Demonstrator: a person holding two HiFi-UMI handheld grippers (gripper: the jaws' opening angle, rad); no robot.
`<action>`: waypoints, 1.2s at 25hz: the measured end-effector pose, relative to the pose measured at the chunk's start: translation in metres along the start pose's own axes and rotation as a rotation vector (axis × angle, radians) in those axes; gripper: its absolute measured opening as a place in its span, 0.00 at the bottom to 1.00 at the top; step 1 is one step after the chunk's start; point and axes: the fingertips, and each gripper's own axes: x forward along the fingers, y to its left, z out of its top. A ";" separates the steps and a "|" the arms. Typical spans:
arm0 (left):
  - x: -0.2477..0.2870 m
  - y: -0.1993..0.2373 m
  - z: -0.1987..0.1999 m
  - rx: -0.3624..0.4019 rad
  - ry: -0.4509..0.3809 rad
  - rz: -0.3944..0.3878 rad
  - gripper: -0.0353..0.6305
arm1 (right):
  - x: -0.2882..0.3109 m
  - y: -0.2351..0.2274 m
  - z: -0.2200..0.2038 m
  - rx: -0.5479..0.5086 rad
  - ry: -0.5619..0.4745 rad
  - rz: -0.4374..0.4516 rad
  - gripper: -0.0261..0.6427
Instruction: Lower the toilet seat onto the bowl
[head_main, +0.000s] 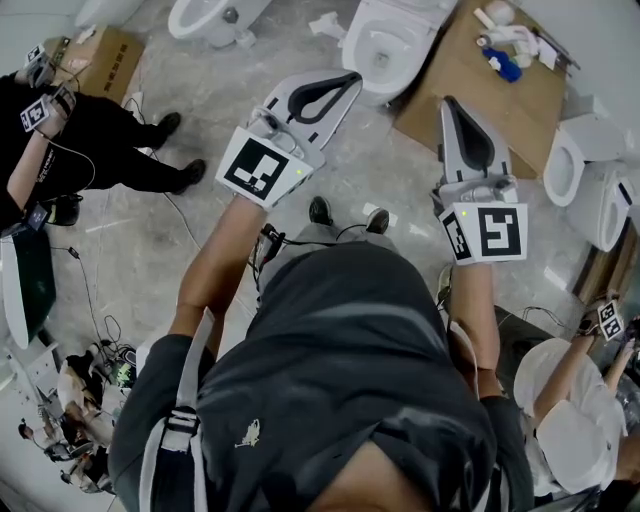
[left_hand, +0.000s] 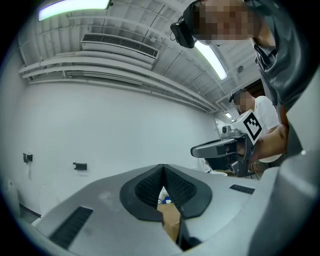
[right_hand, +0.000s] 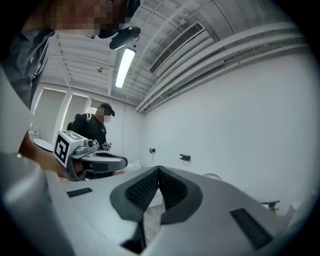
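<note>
Below, a grey mottled floor (head_main: 190, 250) and plain white wall (left_hand: 100, 130) bound your room; the white ceramic toilet (head_main: 385, 45) stands far, between your grippers. Grey left gripper (head_main: 352, 80) and right gripper (head_main: 448, 104): jaws closed tip to tip, empty, well short of it.

A toilet (head_main: 385, 40) stands far ahead at the middle, with another toilet (head_main: 210, 18) to its left. Just right of the middle one a cardboard sheet (head_main: 520, 110) lies on the floor (head_main: 200, 90), with small fittings (head_main: 505, 45) on its far end. Further right stands a pair of toilets (head_main: 575, 160). A cardboard box (head_main: 105, 60) sits far left, with a person (head_main: 90, 140) just nearer. Another person (head_main: 565, 400) is near right.
</note>
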 end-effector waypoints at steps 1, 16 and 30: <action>0.000 0.003 -0.001 -0.005 0.000 -0.002 0.06 | 0.003 0.000 0.000 0.003 0.000 -0.003 0.05; 0.009 0.040 -0.012 -0.047 -0.041 -0.052 0.06 | 0.050 -0.003 -0.006 -0.002 0.006 -0.088 0.05; 0.098 0.064 -0.042 -0.114 -0.005 0.094 0.06 | 0.068 -0.096 -0.021 0.005 0.005 -0.036 0.05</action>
